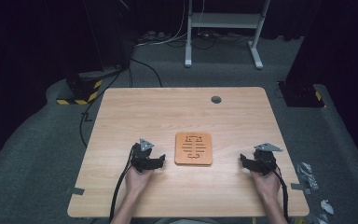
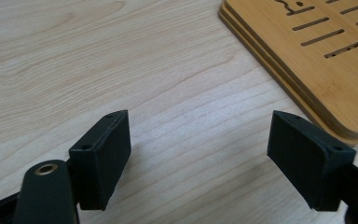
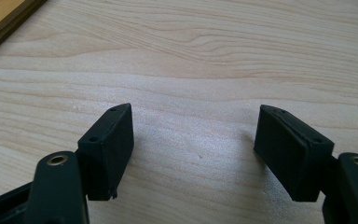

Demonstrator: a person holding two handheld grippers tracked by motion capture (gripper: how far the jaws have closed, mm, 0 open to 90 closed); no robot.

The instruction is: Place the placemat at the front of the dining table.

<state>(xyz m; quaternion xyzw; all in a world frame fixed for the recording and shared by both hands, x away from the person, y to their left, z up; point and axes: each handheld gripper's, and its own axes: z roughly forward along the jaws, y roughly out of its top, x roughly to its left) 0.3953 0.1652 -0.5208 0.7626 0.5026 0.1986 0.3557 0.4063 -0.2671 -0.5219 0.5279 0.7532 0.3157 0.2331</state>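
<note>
I rest both grippers at the lower centre of the frame, flanking the square slotted bamboo board [image 1: 194, 148]: left gripper [image 1: 157, 161] just beside it, right gripper [image 1: 244, 162] farther off, jaws wide apart and empty, ready to approach.

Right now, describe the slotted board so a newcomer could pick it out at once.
On the light wooden table, look between the left gripper and the right gripper. The slotted board lies flat there: a darker orange-brown square with rounded corners, cut through with short slots, nearer the left gripper.
</note>
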